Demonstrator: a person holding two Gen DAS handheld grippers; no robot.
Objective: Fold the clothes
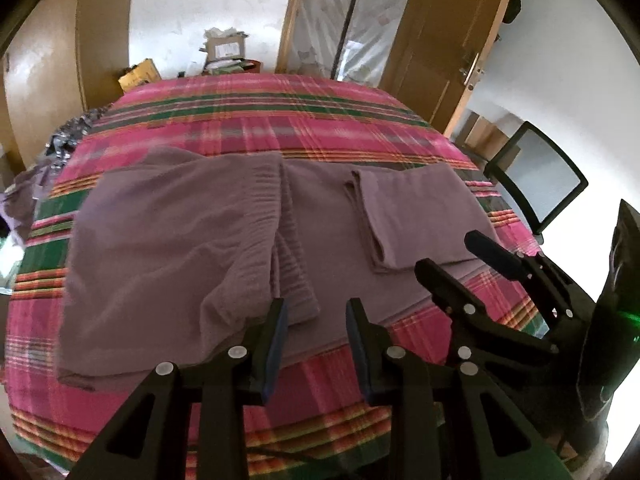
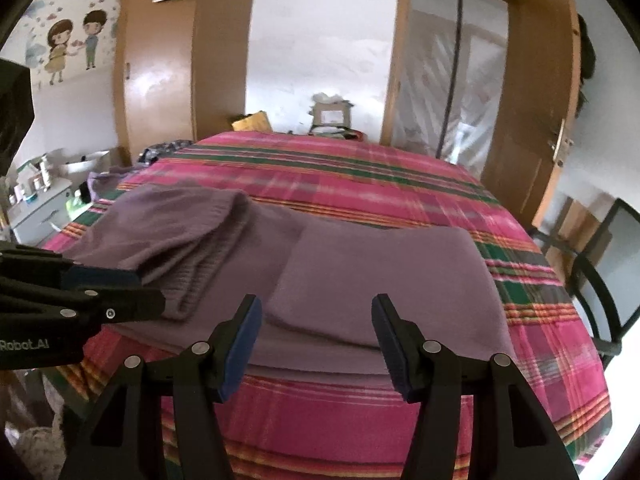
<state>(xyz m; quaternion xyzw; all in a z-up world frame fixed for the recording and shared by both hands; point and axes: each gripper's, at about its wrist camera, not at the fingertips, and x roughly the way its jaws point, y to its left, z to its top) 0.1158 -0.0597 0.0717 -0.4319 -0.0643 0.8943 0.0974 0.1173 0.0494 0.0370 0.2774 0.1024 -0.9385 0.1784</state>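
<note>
We see a mauve knit sweater (image 1: pixel 168 240) spread on the pink plaid bedspread (image 1: pixel 256 116), its sleeves folded inward. Our left gripper (image 1: pixel 316 344) and right gripper (image 2: pixel 316 344) hover at its near edge, jaws spread, pinching nothing.

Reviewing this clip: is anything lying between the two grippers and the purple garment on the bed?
Nothing visible does. The left gripper and right gripper both hang open and empty just above the near edge of the purple garment, with only bare plaid bedspread below them.

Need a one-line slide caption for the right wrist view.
Right gripper, jaws open and empty, above a partly folded purple garment on a pink plaid bedspread.
</note>
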